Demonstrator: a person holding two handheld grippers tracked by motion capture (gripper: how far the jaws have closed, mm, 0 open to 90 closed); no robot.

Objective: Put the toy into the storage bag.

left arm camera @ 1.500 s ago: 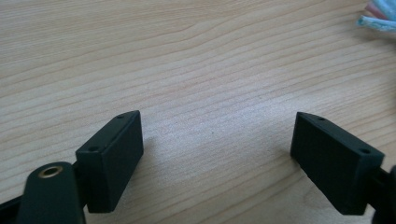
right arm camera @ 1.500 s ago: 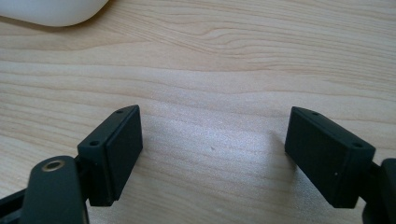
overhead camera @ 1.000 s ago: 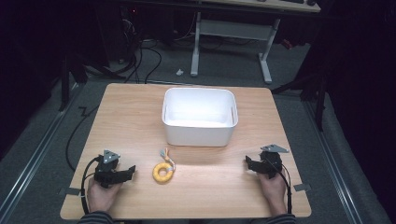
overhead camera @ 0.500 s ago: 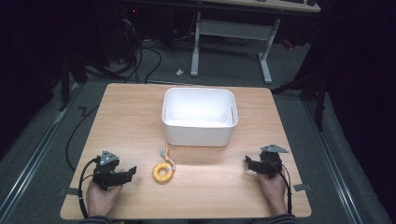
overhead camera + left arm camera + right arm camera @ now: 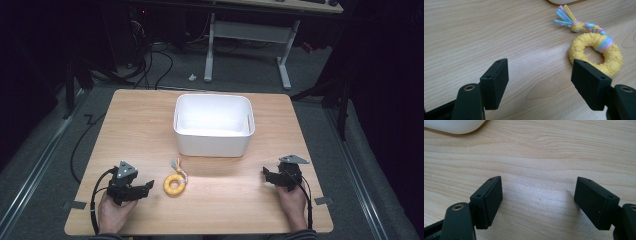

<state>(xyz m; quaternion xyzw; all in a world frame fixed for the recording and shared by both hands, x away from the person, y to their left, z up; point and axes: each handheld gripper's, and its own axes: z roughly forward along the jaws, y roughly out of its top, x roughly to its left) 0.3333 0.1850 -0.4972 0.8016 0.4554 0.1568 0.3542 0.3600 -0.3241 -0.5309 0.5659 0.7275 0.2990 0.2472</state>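
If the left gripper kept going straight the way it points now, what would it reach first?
Probably the yellow ring toy. The left gripper has open jaws over bare table, and the toy lies just ahead, in front of one jaw; that jaw might clip it first.

A yellow, dotted ring toy (image 5: 596,56) carries a pink, blue and yellow braided rope (image 5: 576,23). The bin (image 5: 212,125) is white, the bench (image 5: 140,125) pale woodgrain, the jaws black.

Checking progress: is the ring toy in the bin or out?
Out. The ring toy lies on the table, in front of the empty white bin, apart from it.
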